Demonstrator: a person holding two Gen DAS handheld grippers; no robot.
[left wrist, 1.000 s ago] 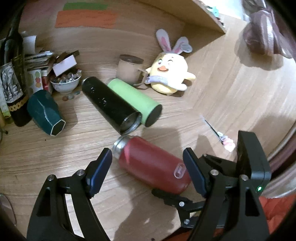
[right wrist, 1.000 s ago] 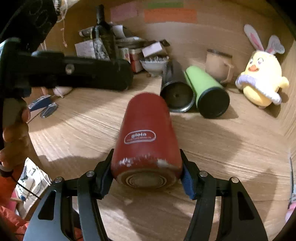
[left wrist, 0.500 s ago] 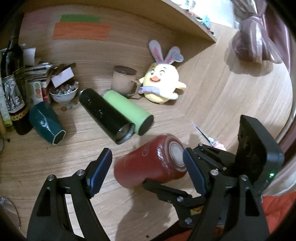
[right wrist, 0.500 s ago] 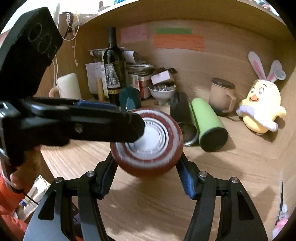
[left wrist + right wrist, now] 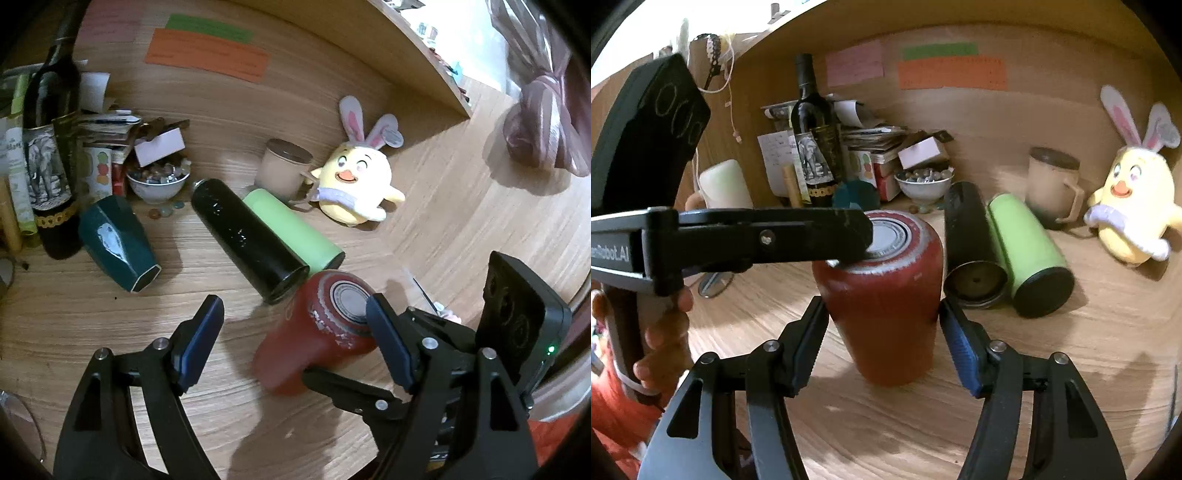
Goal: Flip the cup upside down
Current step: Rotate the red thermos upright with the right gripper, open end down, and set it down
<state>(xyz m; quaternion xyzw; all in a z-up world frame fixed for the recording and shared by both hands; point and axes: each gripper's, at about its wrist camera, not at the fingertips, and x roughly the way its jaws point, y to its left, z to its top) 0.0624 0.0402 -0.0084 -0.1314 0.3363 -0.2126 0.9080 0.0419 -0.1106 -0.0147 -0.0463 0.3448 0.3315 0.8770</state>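
The red cup (image 5: 882,295) stands mouth down on the wooden table, its scuffed metal base facing up. My right gripper (image 5: 882,343) has a pad on each side of the cup's lower body and holds it. In the left wrist view the cup (image 5: 317,339) shows between my left gripper's open fingers, with the right gripper's jaws around its lower part. My left gripper (image 5: 291,343) is open and empty; one of its fingers (image 5: 846,229) rests over the cup's upturned base in the right wrist view.
A black tumbler (image 5: 251,236) and a green tumbler (image 5: 291,229) lie on their sides just behind the cup. A teal cup (image 5: 118,243) lies to the left. A beige mug (image 5: 284,166), a plush chick (image 5: 354,184), a bowl (image 5: 159,181) and a wine bottle (image 5: 51,147) stand at the back.
The right gripper lifted the red cup off its side and turned it over; it now stands mouth down on the table. The left gripper stayed open beside it.
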